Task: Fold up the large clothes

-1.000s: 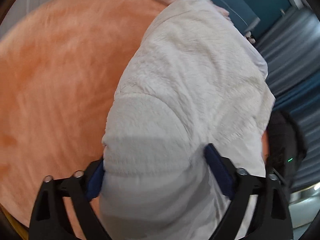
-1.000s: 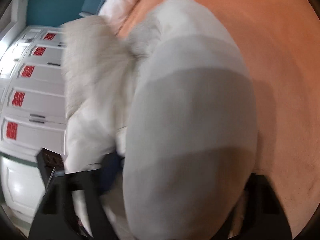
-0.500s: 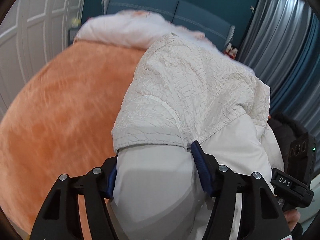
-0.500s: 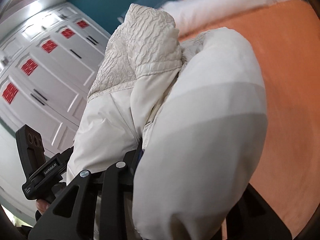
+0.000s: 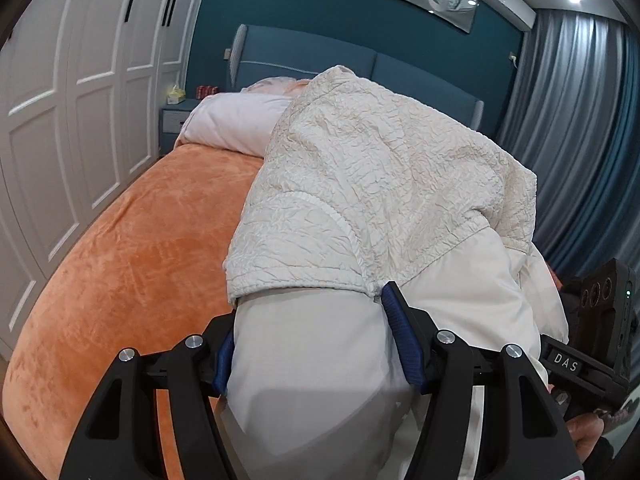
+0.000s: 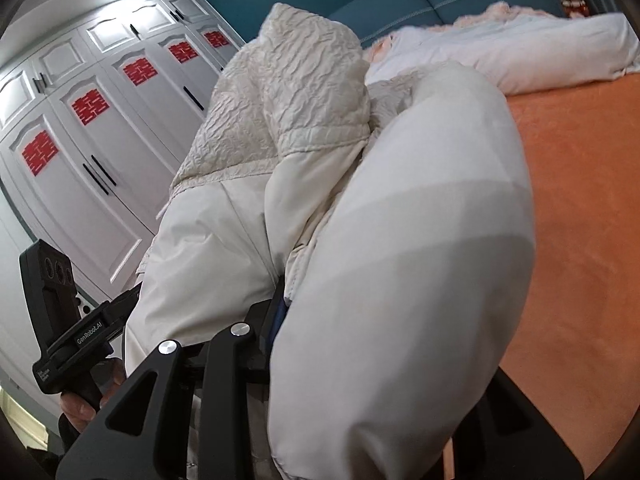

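Note:
A cream-white padded jacket, crinkled on top and smooth below, hangs bunched above the orange bed. My left gripper is shut on a thick smooth fold of it, blue pads pressing from both sides. In the right wrist view the same jacket fills the middle. My right gripper is shut on a puffy fold; only its left finger shows, the other is hidden behind the cloth. Each view shows the other hand-held gripper at its edge.
The bed's orange blanket lies flat below. A white duvet is piled by the blue headboard. White wardrobe doors line one side, grey curtains the other. A nightstand stands in the corner.
Both grippers have closed in on the jacket's folds and risen with it off the blanket. The views have tipped up from the bed surface to the headboard and wardrobe.

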Tool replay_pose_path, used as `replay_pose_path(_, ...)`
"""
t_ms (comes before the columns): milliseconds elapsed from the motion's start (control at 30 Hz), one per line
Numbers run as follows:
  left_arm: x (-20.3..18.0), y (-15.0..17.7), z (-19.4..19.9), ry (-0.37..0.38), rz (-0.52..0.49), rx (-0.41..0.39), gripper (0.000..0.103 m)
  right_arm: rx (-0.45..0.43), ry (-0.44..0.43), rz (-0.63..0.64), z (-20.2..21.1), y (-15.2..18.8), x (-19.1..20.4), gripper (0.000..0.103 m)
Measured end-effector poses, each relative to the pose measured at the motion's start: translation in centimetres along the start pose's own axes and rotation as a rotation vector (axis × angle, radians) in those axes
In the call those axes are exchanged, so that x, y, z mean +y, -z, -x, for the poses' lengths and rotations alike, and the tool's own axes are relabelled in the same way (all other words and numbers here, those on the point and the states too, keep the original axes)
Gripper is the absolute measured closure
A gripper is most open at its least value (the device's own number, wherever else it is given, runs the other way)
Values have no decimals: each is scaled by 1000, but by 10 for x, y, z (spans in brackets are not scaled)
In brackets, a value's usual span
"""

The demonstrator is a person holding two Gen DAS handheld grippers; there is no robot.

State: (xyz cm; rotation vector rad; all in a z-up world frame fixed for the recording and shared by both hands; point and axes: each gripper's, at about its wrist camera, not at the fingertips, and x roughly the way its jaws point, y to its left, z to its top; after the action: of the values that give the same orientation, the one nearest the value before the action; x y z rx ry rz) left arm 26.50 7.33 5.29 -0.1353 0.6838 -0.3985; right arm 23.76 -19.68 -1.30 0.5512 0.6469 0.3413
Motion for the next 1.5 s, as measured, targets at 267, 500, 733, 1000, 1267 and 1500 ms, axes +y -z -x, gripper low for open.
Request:
replay_pose_path(267, 87, 76, -97, -177, 69, 211, 40, 246, 163, -237, -80, 63, -90, 51)
replay_pose_path(500, 53, 55, -17, -229, -47, 80, 32, 88, 269, -87, 15, 43, -48, 81)
replay_pose_path(733, 16, 85, -49, -235, -26, 218, 30, 266, 346, 172, -45, 57, -3, 93)
replay_pose_path(1000, 20, 131, -74, -331, -54, 295, 17, 399, 428, 55, -66, 109, -59, 100)
replay_pose_path(1267, 8, 135, -63, -383, -53, 302, 17, 368, 467, 48, -36, 96, -43, 93)
replay_pose_path(1500, -16, 137, -33, -389, -77, 275, 17, 242, 487, 216, 2, 91, 10, 94)
